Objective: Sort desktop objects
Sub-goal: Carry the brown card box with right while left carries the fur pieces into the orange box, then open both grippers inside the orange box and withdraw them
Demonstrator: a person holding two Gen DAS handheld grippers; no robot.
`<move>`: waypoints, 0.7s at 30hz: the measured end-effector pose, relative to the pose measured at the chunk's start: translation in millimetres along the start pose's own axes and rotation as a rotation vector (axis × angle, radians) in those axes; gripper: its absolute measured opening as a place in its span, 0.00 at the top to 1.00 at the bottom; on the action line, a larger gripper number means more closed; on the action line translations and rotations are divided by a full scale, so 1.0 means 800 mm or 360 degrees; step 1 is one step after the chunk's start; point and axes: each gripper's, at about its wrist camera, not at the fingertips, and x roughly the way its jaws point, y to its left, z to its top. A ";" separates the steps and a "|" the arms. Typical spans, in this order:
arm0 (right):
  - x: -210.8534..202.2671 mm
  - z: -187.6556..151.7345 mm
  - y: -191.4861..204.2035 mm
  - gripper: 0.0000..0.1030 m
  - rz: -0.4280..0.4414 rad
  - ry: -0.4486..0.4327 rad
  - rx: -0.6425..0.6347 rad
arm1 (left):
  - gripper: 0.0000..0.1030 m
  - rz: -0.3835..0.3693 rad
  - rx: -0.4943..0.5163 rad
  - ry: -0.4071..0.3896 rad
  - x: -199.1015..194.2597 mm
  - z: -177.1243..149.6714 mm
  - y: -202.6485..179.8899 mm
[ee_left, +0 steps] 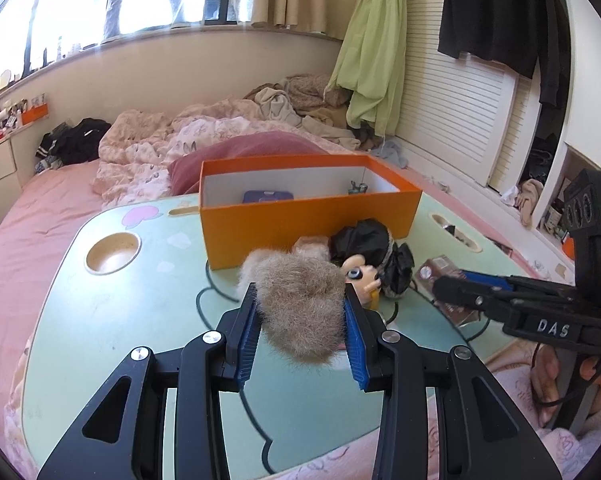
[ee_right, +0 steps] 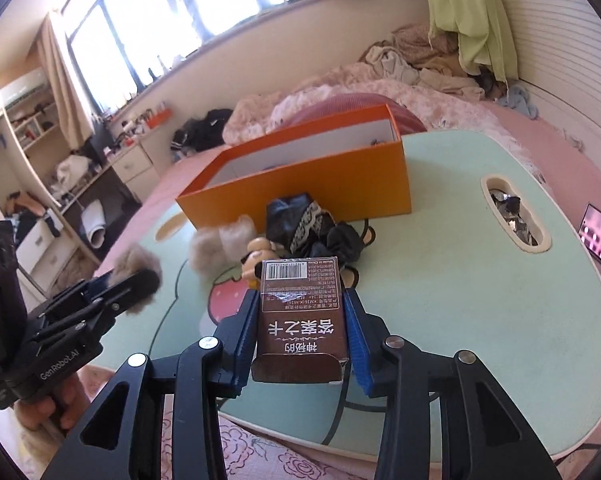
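The left gripper was clamped on a tan furry pom-pom, its blue pads pressed into the fluff from both sides, above the pale green surface. The fur hid the pads' inner faces and spilled over the fingertips, so how far the pom-pom reached past them was hard to make out.

The right gripper held a brown card box printed with a barcode and Chinese characters, a blue pad against each long side. No earlier picture was there to compare.

Just beyond both grippers lay a small heap: a big-eyed doll, mostly buried under black cloth, and a second fluffy piece beside it. What lay under the cloth could not be told.

Behind the heap stood an open orange box. Its near wall hid most of the inside; only a blue item and a small dark metal object showed above the rim.

A slot in the surface held crumpled shiny scraps, partly cut off by its edge.
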 end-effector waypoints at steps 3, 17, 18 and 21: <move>0.003 0.025 0.006 0.61 -0.0015 -0.0013 0.0005 | 0.62 -0.0023 0.0027 -0.0006 0.008 0.030 -0.004; 0.130 0.165 -0.003 0.43 -0.0134 0.0133 0.0120 | 0.42 0.0316 -0.0134 0.0149 0.124 0.126 0.047; 0.125 0.160 -0.005 0.42 -0.0104 0.0102 0.0130 | 0.42 0.0290 -0.0153 0.0152 0.120 0.115 0.052; 0.096 0.138 0.007 0.29 -0.0119 -0.0005 0.0027 | 0.34 0.0276 -0.0188 0.0146 0.098 0.089 0.063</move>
